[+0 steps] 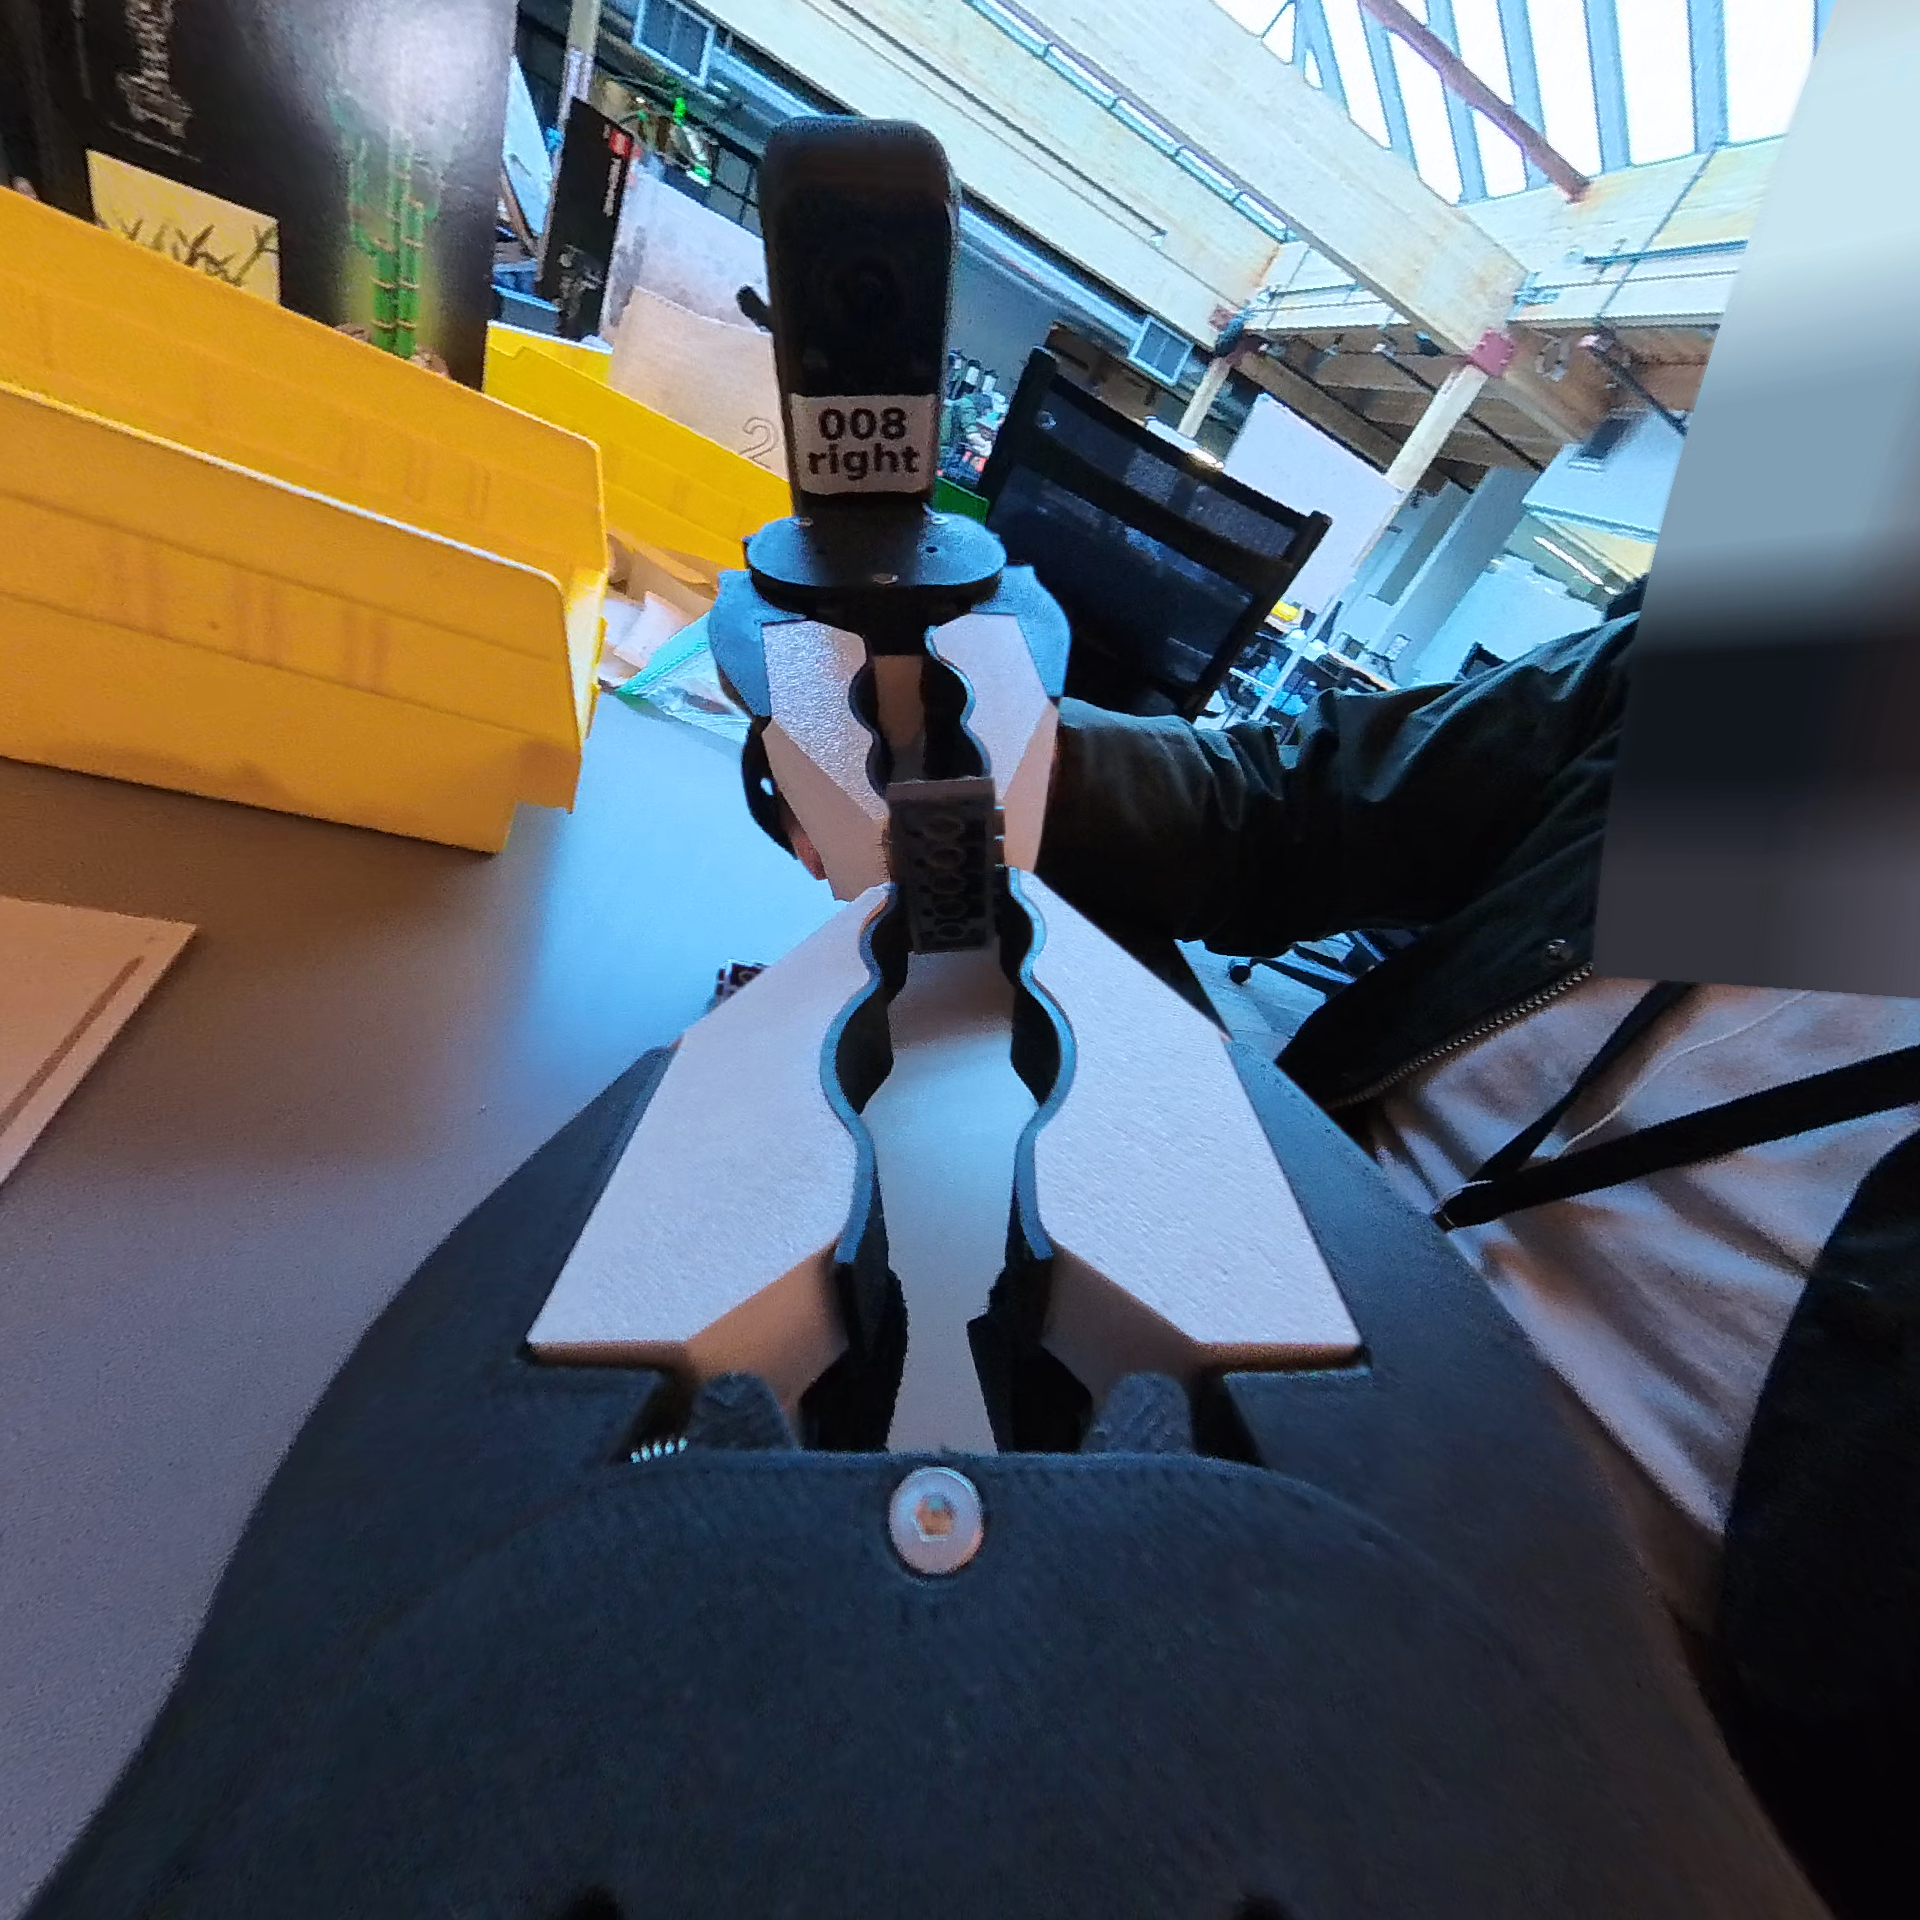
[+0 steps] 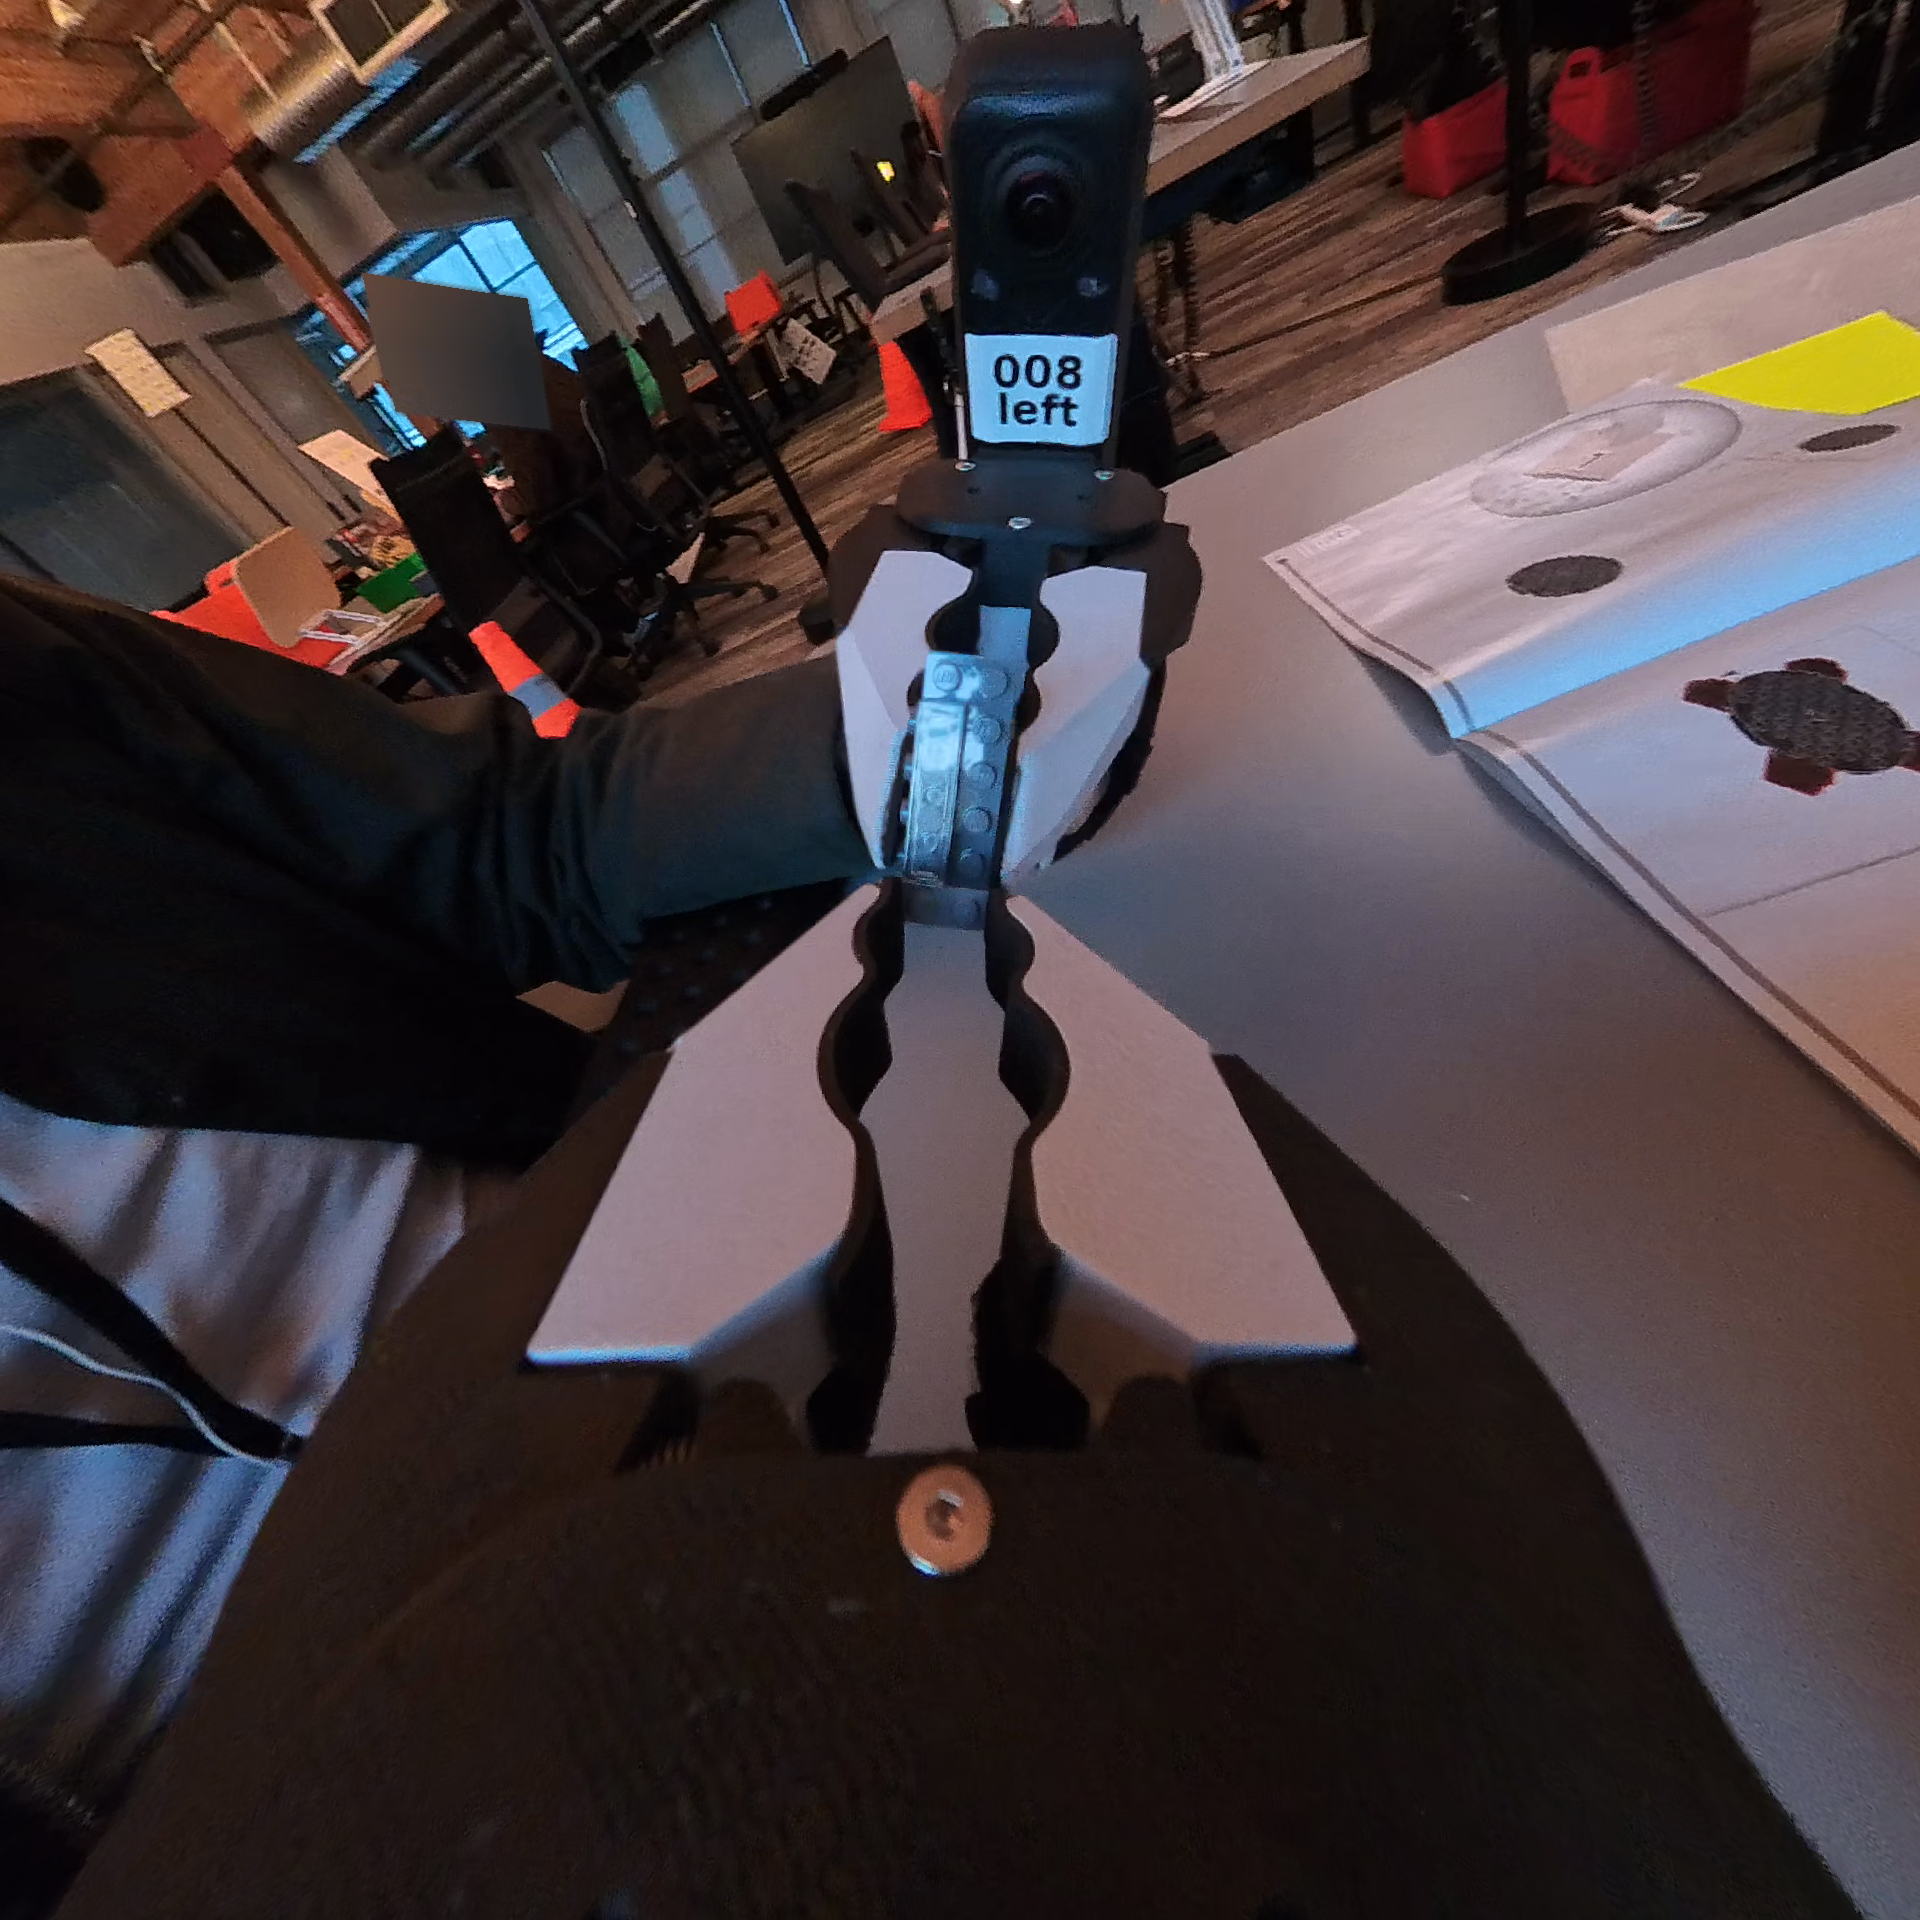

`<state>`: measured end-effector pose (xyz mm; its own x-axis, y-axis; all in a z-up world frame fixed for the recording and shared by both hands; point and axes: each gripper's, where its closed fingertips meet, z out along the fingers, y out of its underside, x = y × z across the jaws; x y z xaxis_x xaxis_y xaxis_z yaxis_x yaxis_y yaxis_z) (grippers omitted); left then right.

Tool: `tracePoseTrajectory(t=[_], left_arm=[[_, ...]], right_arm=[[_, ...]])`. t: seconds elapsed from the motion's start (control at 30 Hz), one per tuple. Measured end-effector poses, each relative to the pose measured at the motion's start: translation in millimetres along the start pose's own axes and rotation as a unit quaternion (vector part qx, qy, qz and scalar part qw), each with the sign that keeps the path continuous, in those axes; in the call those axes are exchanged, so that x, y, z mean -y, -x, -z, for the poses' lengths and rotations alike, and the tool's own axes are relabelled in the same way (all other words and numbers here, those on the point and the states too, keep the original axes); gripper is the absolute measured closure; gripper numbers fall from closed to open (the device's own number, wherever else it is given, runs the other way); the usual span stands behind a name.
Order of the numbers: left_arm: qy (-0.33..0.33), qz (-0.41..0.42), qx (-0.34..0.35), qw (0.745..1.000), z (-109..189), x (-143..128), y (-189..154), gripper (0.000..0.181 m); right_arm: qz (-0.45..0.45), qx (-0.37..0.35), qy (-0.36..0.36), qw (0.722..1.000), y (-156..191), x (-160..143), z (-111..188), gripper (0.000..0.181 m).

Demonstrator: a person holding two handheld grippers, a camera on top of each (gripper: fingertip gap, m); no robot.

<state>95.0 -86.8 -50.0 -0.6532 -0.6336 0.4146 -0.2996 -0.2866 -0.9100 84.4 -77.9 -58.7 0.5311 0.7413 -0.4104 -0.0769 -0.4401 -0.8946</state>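
Left gripper, left wrist view: left gripper is closed to a narrow gap, its tips pinching the near end of a grey studded brick plate held in the air above the surface.
Opposite gripper, left wrist view: right gripper faces it tip to tip, closed on the far end of the same plate, so both grippers clamp 1 piece between them.
Surroundings, left wrist view: yellow bins stand well apart at the left on the surface; a dark sleeve reaches in from the right.
Right gripper, right wrist view: right gripper is nearly closed on the near end of what looks like 2 thin grey plates stacked, studs showing, with a curved pale piece along the left side; I cannot tell how they join.
Opposite gripper, right wrist view: left gripper holds the far part, its pale fingers flanking the stack.
Surroundings, right wrist view: printed sheet with dark round patches lies at the right on the surface.
Handling: probably light, stiff, hard plastic with smooth, somewhat slippery sides; thin, so best gripped across the 2 long edges near an end, square to the fingers.
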Motion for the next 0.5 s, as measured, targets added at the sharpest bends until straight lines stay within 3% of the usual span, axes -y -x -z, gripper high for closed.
tracePoseTrajectory(t=[0.13, 0.33, 0.43, 0.5], left_arm=[[-0.020, 0.001, -0.048, 0.999, 1, 8, -16, 0.165], [-0.054, -0.005, -0.051, 0.997, 8, 18, -17, 0.166], [-0.075, -0.018, -0.012, 0.997, 15, 25, -6, 0.165], [-0.086, -0.017, -0.003, 0.996, 19, 28, -2, 0.166]], right_arm=[[-0.030, 0.065, -0.027, 0.997, 17, 9, 2, 0.167], [-0.045, 0.113, -0.071, 0.990, 24, 21, 11, 0.167], [0.108, -0.020, -0.064, 0.992, 2, 23, 18, 0.167], [0.250, -0.110, -0.044, 0.961, -1, 27, 25, 0.167]])
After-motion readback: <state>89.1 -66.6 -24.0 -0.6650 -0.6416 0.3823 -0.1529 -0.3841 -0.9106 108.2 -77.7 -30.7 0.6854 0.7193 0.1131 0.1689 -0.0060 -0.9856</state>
